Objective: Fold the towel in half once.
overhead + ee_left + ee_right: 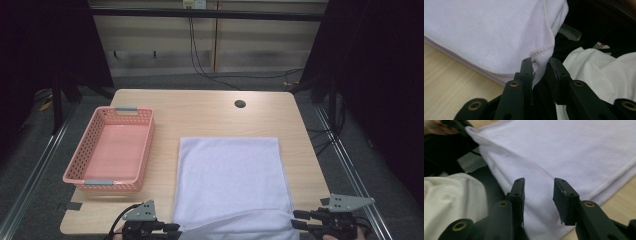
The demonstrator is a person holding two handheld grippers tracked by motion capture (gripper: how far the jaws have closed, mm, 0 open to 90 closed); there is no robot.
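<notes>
My tabletop (210,112) is pale wood; beyond it, a beige wall (165,35) — dark curtains (45,40) flank grey floor (30,165).

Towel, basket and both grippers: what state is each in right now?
Towel: spread flat on the table, near left corner lifted.
Basket: upright, empty, left of the towel and apart from it.
Left gripper: shut on the towel's near left corner.
Right gripper: open, jaws apart over the towel's near right corner, not gripping.
</notes>
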